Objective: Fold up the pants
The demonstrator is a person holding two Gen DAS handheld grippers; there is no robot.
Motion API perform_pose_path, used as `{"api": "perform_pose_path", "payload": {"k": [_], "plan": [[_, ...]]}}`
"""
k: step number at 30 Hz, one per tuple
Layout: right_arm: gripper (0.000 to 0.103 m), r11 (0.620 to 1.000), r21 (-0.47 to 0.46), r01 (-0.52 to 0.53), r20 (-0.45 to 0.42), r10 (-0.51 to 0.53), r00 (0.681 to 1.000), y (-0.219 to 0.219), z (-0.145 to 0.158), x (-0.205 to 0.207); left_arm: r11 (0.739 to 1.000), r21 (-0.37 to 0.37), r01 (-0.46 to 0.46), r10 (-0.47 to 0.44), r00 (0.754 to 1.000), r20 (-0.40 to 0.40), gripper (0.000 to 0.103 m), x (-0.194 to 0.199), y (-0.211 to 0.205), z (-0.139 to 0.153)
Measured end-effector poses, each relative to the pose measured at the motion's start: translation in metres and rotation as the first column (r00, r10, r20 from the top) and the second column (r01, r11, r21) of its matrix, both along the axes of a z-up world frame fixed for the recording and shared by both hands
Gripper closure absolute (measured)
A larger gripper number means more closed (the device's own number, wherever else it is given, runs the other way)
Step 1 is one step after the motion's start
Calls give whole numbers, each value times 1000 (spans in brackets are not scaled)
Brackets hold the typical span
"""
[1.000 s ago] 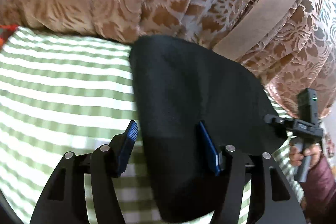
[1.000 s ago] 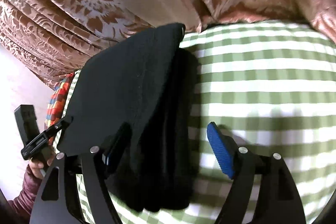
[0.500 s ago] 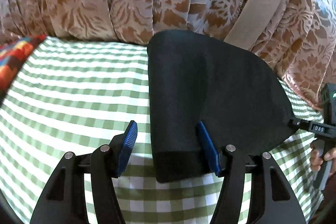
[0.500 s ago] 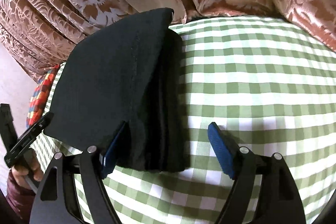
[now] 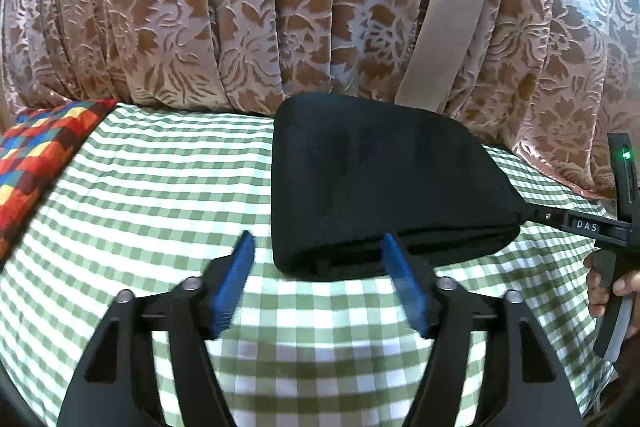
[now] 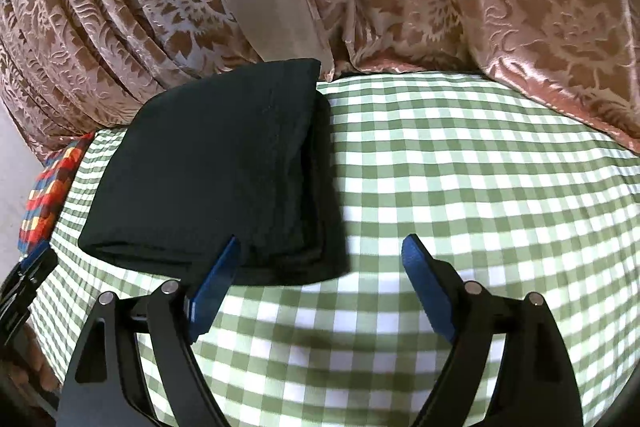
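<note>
Since the earlier frames I noted that both grippers had drawn back and up from the pants (image 5: 384, 183), which had filled the lower part of each view and now lay farther off, wholly on the cloth. The pants were black, folded into a compact stack with layered edges showing along the near side, resting flat on the green-and-white checked tablecloth (image 5: 160, 187), towards its far edge, close to the brown floral curtain (image 5: 200, 7). My left gripper (image 5: 320, 267) had its jaws opening; the blue pads (image 5: 234, 275) stood apart with the near left corner of the stack seen in the gap beyond the tips, and I saw no pad pressing on the fabric. My right gripper (image 6: 320, 263) was likewise opening, wider; its left pad crossed the near right corner of the stack in view, though I could not tell whether it touched, and only checked cloth lay between the tips. Neither gripper held anything. In the left wrist view the right gripper's body (image 5: 580, 225) appeared at the right edge, its tip just beside the right end of the pants, with a hand (image 5: 600, 287) on its handle. A multicoloured patchwork fabric (image 5: 36, 155) lay at the tablecloth's left side.
</note>
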State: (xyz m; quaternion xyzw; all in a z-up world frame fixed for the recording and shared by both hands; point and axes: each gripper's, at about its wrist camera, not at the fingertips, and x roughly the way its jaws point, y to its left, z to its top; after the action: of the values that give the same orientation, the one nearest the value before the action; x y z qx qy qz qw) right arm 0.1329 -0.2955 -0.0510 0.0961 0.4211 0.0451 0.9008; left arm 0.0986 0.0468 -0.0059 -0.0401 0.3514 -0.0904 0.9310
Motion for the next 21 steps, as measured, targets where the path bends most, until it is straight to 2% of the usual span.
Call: {"api": "perform_pose_path", "payload": {"k": [7,9,13,15,17,20,21], "plan": [[19,999,-48,-2,47,5,999,32,6,-35,999,-8,-31,31,1000,0,34,-24,-1,5],[16,997,-71,-4,64,9,998,45,7,-46,999,2,-48,48,999,9,27,-32,-1,7],[12,993,-120,2,95,10,995,71,8,-68,998,13,-65,65,998,10,26,-47,-3,8],[8,991,-135,6,112,9,994,80,9,-77,997,21,-77,77,997,12,18,-55,-4,8],[6,988,-151,25,137,-5,991,89,12,-88,996,26,-85,84,996,22,18,-64,-4,10],[2,986,-161,30,155,-4,988,98,15,-99,992,57,-114,112,993,40,7,-76,-6,12],[2,984,-175,32,164,-3,987,101,16,-102,991,63,-122,119,992,47,7,-79,-6,12]]}}
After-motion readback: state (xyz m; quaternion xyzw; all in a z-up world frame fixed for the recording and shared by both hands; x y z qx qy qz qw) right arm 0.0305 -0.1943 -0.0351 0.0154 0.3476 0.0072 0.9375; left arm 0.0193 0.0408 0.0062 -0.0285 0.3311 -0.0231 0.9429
